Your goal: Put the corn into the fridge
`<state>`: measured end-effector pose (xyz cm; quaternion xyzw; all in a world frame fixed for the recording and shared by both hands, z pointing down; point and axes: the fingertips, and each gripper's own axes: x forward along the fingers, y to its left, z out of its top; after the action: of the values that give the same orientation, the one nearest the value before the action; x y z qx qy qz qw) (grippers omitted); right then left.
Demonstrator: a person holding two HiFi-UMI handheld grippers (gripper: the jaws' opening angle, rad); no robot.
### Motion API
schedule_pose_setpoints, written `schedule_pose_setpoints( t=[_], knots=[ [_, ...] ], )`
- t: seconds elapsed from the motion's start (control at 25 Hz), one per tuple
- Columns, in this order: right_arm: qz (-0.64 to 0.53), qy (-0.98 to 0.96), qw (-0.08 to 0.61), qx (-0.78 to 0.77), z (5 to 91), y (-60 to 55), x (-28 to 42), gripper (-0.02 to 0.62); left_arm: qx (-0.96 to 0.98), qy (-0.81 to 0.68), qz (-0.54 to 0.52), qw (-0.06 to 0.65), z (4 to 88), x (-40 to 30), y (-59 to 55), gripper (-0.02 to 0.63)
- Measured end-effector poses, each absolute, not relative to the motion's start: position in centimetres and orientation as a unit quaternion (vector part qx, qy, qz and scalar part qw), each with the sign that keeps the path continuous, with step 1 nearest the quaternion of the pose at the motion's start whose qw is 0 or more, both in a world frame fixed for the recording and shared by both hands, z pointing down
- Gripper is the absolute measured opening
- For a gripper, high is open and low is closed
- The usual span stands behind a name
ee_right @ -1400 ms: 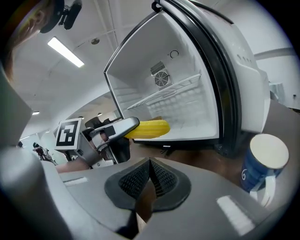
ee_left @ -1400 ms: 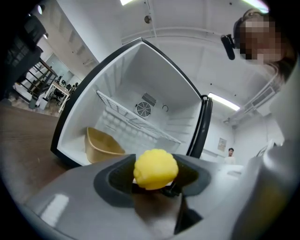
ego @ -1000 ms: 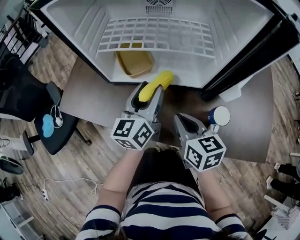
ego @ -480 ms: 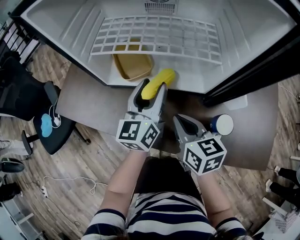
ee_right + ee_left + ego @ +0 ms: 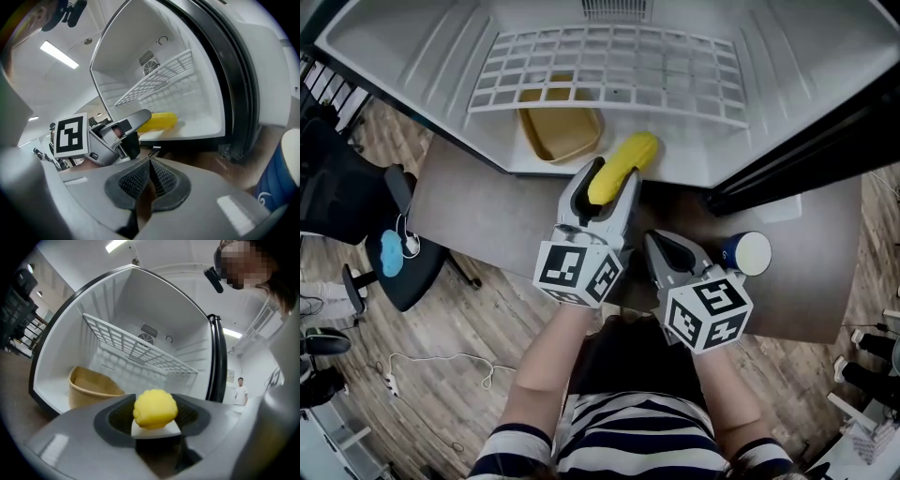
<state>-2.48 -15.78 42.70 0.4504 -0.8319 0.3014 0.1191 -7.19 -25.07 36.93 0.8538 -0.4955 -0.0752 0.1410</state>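
Corn [image 5: 628,159], smooth, yellow and blunt-ended, sits clamped in the jaws of the left gripper [image 5: 607,187], its tip just over the lip of the open fridge [image 5: 769,103], not yet set down. Inside are glossy white walls, a wire shelf [image 5: 609,66] and a tan tub [image 5: 558,131]. The right gripper [image 5: 661,246] has its ribbed jaws pressed together, empty.

- The head view looks steeply down from above the person, onto the left gripper [image 5: 602,187], the right gripper [image 5: 661,244] and the open fridge [image 5: 787,84] ahead.
- The left gripper view sits close behind its jaws and faces straight into the fridge.
- The right gripper view, also low, faces the fridge from the right of the left gripper.
- All three share the wire shelf [image 5: 609,61] and the corn [image 5: 623,167].
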Motion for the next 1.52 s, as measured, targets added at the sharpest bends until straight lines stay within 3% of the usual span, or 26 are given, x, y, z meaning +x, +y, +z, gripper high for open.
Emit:
schedule_pose_setpoints(
  t=[1.52],
  knots=[
    [0.278,-0.796,0.140,0.520,45.5,-19.0,-1.0,-0.008,0.868,-0.468,0.148,0.073,41.4,-5.7,-28.3,0.000]
  ],
)
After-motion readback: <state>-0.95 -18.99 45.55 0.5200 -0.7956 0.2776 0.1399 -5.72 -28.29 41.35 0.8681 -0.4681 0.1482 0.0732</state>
